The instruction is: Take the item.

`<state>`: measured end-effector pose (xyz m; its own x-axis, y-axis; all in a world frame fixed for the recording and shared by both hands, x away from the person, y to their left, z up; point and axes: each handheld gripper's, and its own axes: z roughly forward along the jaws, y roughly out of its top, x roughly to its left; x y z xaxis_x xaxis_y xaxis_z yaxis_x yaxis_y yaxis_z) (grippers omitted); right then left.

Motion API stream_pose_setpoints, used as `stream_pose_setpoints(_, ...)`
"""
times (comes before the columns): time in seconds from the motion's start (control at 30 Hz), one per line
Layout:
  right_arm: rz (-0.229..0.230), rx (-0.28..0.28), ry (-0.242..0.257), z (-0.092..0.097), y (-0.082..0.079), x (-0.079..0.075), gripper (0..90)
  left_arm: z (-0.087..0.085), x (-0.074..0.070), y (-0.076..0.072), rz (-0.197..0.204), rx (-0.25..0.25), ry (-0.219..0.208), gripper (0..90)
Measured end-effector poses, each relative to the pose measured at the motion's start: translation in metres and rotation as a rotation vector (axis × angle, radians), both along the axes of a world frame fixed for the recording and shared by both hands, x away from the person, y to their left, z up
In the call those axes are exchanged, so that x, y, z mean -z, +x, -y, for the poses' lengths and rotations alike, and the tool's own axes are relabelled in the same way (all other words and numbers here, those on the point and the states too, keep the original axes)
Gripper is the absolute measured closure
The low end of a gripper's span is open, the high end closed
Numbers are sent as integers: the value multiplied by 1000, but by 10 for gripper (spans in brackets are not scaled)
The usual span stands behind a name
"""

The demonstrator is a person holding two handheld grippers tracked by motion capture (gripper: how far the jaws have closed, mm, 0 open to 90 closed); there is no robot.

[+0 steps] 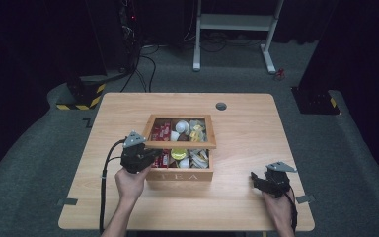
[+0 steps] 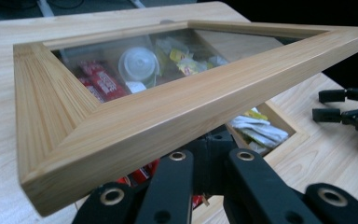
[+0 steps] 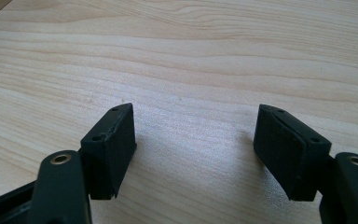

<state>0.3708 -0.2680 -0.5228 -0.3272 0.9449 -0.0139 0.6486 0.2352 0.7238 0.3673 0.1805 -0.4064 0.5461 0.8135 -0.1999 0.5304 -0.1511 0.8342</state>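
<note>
A wooden tea box point(image 1: 180, 176) stands in the middle of the table, holding red packets point(image 1: 161, 132), white cups point(image 1: 181, 127) and yellow sachets point(image 1: 196, 132). Its glass-paned lid point(image 1: 180, 144) is tilted, with the front rail raised off the box. My left gripper point(image 1: 154, 155) is shut and pushed in under that front rail near the left corner. In the left gripper view the lid frame point(image 2: 168, 116) lies across my jaws and hides the tips. My right gripper point(image 1: 253, 178) rests on the table at the front right, open point(image 3: 196, 149), with bare wood between its pads.
The wooden table point(image 1: 123, 113) has a round cable hole point(image 1: 221, 105) behind the box. Beyond the far edge, on the dark floor, stand a white desk frame point(image 1: 234, 22) and a yellow-and-black striped base point(image 1: 81, 96). Bare wood lies on both sides of the box.
</note>
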Motion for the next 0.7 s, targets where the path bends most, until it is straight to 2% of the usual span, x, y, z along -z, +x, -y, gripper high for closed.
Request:
stream_pose_setpoints(0.1,4,-18,-3,1,0,0,288,0,-3,1,4,-2,-3,900)
stream_pose_setpoints(0.2,-18,-27,-2,-1,-1,-2,305,-2,-4,4,7,-9,-3,900)
stream_pose_setpoints(0.37,-29,-65,53,-8,-2,-4,361,-2,-7,5,16,-9,-2,900)
stream_pose_setpoints(0.53,20,-128,113,-21,-6,-16,387,-5,-9,7,20,-16,-22,900)
stream_pose_setpoints(0.63,48,-186,146,-32,-8,-25,408,-7,-10,7,21,-20,-27,900)
stream_pose_setpoints(0.7,76,-228,152,-39,-8,-31,416,-8,-12,8,20,-20,-28,900)
